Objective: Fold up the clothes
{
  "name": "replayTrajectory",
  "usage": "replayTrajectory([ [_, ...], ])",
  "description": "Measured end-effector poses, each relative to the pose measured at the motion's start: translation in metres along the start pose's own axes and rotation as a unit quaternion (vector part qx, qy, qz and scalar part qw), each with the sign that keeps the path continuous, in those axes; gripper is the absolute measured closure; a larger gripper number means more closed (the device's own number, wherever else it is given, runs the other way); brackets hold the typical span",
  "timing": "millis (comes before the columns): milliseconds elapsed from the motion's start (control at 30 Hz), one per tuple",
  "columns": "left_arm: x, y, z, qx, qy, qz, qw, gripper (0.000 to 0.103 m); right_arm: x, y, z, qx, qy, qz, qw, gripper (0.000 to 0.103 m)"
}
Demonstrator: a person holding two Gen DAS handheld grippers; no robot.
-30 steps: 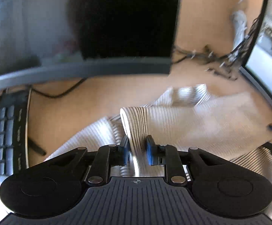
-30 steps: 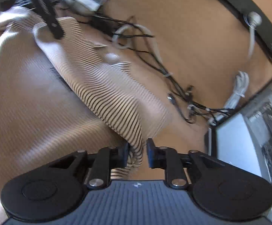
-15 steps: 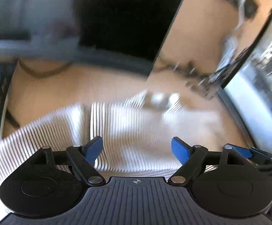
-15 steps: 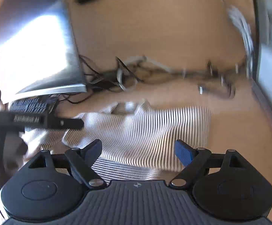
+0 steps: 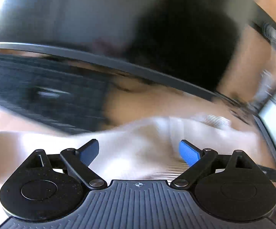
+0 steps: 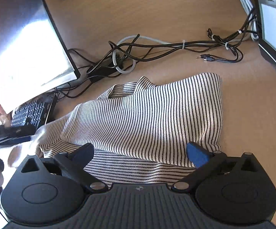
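Observation:
A white garment with thin black stripes point(image 6: 153, 114) lies partly folded on the wooden desk, one layer turned over another, its collar toward the cables. My right gripper point(image 6: 140, 151) is open and empty just above its near edge. My left gripper point(image 5: 139, 149) is open and empty over the same garment point(image 5: 138, 133), which is heavily blurred in the left wrist view. The left gripper's body shows at the left edge of the right wrist view point(image 6: 2, 133).
A tangle of black and white cables point(image 6: 157, 47) lies beyond the garment. A monitor point(image 6: 23, 43) and keyboard point(image 6: 29, 114) stand at the left, a second monitor point(image 6: 271, 19) at the right. The desk point(image 6: 157, 9) is wood.
Both grippers have let go of the striped fabric and opened wide. The garment has dropped flat onto the desk, and both grippers have pulled back; the left one is still moving fast.

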State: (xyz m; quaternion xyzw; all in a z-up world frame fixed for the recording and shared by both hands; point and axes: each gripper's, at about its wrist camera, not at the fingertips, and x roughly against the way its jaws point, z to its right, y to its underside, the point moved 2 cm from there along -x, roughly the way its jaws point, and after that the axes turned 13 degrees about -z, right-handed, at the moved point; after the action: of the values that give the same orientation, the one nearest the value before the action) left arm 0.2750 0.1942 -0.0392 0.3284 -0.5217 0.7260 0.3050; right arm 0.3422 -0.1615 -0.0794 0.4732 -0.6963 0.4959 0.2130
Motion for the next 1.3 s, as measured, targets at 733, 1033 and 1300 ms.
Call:
replayTrajectory([
  [733,-0.013,0.022,-0.117,0.12,-0.12,-0.028,0.9851,0.014,0.069,0.029,-0.087,0.065,-0.021,0.028,0.997,0.0],
  [1033,-0.011,0.017,-0.092,0.05,-0.102,-0.017,0.9934,0.084,0.081,0.044,-0.101,0.078,0.003,0.028,0.997,0.0],
  [1300,0.062,-0.021,-0.019,-0.024,-0.015,0.09,0.9956,0.098,0.091,0.055,-0.096,0.082,0.024,0.04,0.996,0.0],
])
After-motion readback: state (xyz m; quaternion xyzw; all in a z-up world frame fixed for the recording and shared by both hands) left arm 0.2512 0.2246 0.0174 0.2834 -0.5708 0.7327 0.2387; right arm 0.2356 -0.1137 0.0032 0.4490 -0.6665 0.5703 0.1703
